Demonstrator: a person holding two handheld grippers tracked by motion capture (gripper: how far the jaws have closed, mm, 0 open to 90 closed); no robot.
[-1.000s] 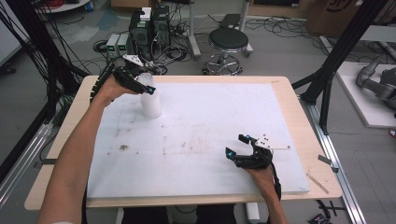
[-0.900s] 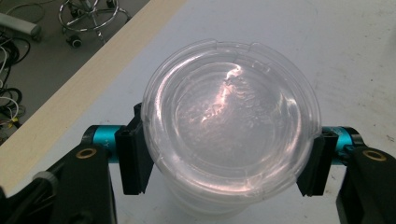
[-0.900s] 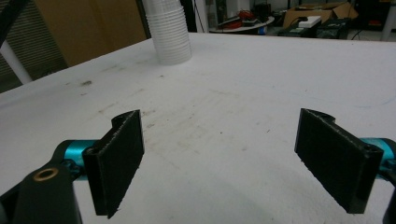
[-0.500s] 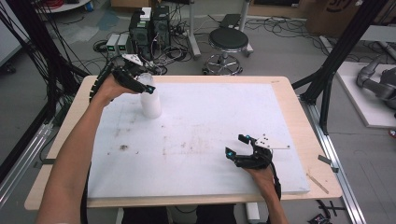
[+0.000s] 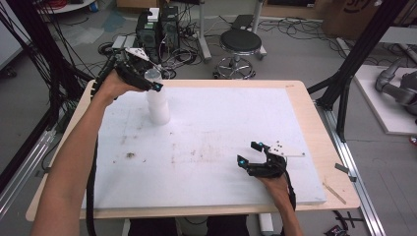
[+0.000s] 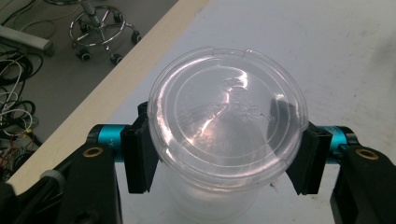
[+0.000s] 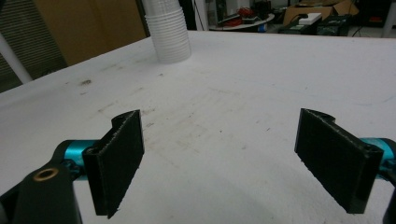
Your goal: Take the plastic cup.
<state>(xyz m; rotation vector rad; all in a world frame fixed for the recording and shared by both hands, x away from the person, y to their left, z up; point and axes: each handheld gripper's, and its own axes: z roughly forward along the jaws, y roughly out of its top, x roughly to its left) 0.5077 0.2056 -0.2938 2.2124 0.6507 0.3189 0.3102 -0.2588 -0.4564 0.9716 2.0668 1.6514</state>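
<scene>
Overhead, left claw [image 6: 224,161] around clear, round, ribbed cup stack [image 6: 227,126].

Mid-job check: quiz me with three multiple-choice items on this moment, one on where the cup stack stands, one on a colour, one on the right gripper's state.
1. The cup stack stands:
A. far left of the table
B. near right
C. on the floor

2. The table's top sheet is:
A. green
B. white
C. black

3. The right gripper is:
A. shut on a cup
B. shut on nothing
C. open

Answers: 1 A, the high view shows it under the left gripper. 2 B, it looks white with some stains. 3 C, the right gripper view shows its jaws wide apart over bare table.
</scene>
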